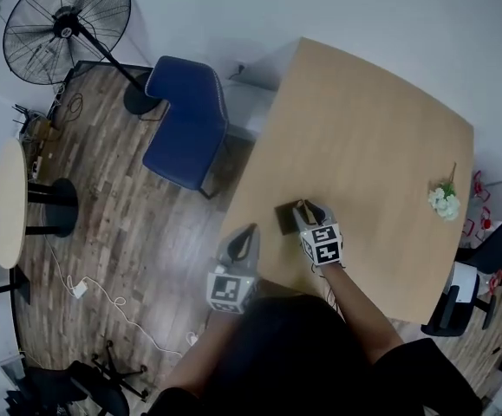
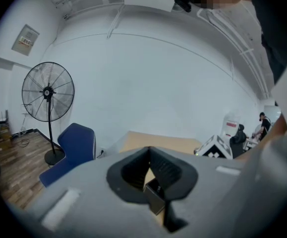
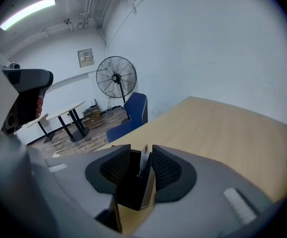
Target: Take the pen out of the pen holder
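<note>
A small black square pen holder (image 1: 285, 219) stands near the front left edge of the wooden table (image 1: 363, 128). My right gripper (image 1: 305, 207) sits right over it. In the right gripper view the holder (image 3: 132, 190) is just below the jaws, and a slim pale pen (image 3: 144, 158) sticks up out of it between the two ribbed pads. My right gripper (image 3: 142, 155) is open, with room left beside the pen. My left gripper (image 1: 250, 230) hovers off the table's edge, left of the holder, its jaws meeting at the tips (image 2: 149, 151). A corner of the holder (image 2: 155, 196) shows beneath them.
A bunch of white flowers (image 1: 444, 202) lies at the table's right edge. Beside the table's left side stand a blue chair (image 1: 185, 124) and a black floor fan (image 1: 67, 26). A round side table (image 1: 6, 202) and cables are on the wooden floor.
</note>
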Available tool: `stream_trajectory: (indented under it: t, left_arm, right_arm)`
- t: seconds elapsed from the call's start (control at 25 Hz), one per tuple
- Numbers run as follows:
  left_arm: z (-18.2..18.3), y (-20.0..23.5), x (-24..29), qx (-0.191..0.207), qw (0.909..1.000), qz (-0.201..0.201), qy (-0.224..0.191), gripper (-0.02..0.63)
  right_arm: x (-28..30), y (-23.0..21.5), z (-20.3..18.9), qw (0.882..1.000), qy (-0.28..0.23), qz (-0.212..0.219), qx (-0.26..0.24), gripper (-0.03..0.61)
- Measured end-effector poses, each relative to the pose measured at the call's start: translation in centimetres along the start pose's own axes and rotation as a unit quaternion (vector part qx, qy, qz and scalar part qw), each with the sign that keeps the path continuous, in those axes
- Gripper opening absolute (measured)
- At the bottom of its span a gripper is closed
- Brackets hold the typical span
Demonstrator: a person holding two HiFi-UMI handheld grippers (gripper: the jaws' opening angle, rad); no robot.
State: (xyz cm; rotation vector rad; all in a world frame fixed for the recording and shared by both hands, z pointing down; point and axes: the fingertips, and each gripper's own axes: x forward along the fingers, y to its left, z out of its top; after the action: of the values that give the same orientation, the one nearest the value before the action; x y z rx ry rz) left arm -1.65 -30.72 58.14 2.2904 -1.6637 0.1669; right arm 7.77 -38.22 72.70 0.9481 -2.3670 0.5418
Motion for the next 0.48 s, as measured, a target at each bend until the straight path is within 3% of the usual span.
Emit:
stream_trajectory:
  t: [0.24,0.48]
  left_arm:
    - [0.1,0.1,-0.1,0.008,0.9999,0.011,0.001,0.003]
    - [-0.6,-0.5,-0.1,0.011,0.9998,0.006,0.015,0.003]
  right_arm:
    - [1.5,0.2,-0.4,1.000,0.011,0.012,-0.011,0.126]
    - [1.5,-0.3,-0.4,0.999,-0.001,-0.005,-0.033,0.061]
